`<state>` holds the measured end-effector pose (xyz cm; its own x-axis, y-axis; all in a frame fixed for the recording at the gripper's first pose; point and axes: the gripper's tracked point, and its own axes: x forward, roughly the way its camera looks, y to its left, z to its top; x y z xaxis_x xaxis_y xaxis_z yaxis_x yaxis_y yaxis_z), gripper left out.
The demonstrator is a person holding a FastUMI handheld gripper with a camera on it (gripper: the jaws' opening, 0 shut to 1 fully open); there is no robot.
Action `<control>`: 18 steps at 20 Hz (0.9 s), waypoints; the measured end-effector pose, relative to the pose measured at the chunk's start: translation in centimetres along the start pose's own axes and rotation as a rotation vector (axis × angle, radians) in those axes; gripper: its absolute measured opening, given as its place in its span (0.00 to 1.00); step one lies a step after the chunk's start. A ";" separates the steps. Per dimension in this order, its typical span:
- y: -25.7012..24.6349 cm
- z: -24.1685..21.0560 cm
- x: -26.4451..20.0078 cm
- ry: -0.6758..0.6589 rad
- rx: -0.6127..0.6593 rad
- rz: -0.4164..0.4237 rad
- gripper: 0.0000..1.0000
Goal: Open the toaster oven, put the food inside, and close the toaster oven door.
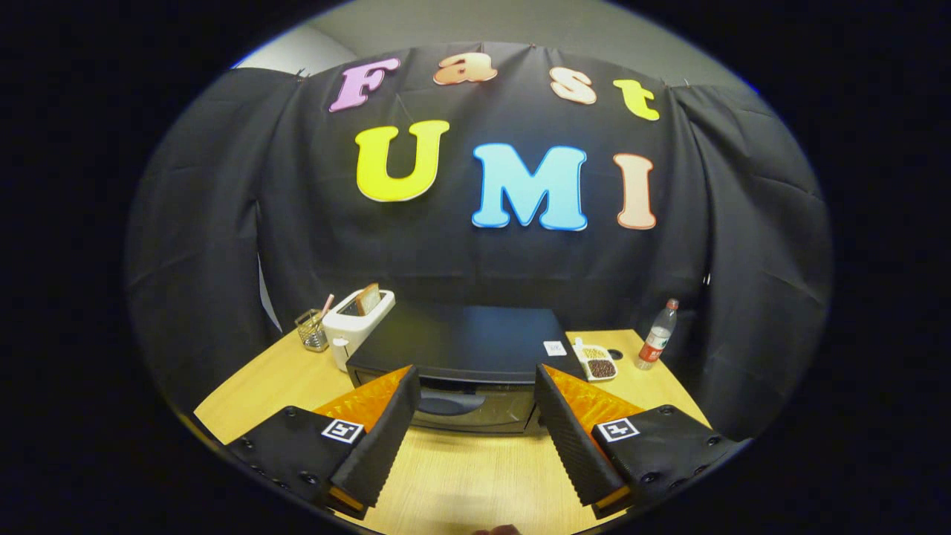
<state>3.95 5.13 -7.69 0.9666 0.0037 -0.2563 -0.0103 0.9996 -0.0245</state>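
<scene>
Demo booth, cloth wall (475,260), wooden table (461,475)

My fingers (405,401) spread wide, nothing between them, and they cover both lower front corners of the toaster oven (461,349); its door glass is too dark to see inside. Left of the oven, the white toaster (356,319) is partly hidden behind it. Right of the oven, the tray (596,364) contents are too small to identify. Bottle (657,336) label unreadable.
</scene>
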 end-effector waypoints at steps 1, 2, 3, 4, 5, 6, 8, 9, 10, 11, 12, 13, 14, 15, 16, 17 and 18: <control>-0.8 1.1 -0.8 -0.034 0.002 -0.006 0.98; -1.5 1.9 -1.3 -0.060 0.008 -0.008 0.98; -2.0 2.4 -2.0 -0.076 0.018 -0.007 0.98; -2.7 2.7 -2.5 -0.084 0.024 -0.005 0.98; -3.5 2.7 -3.3 -0.083 0.024 -0.009 0.98; -4.6 2.6 -4.1 -0.085 0.017 -0.018 0.98; -6.6 2.2 -5.5 -0.093 0.012 -0.046 0.98; -7.3 1.9 -5.9 -0.092 0.021 -0.055 0.98; -7.6 1.5 -6.2 -0.086 0.032 -0.060 0.98; -8.1 1.1 -6.4 -0.076 0.040 -0.068 0.98; -8.6 1.0 -6.3 -0.071 0.045 -0.077 0.98; -8.9 0.9 -6.2 -0.068 0.049 -0.082 0.98; -9.1 1.1 -6.0 -0.072 0.052 -0.085 0.98; -9.0 1.3 -6.0 -0.080 0.054 -0.084 0.98; -8.9 1.4 -6.0 -0.086 0.052 -0.082 0.98; -8.5 1.5 -6.0 -0.090 0.049 -0.078 0.98; -8.2 1.5 -6.1 -0.093 0.044 -0.073 0.98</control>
<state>-1.50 -3.10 -4.48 0.9840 -0.0684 -0.1643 0.0699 0.9976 0.0030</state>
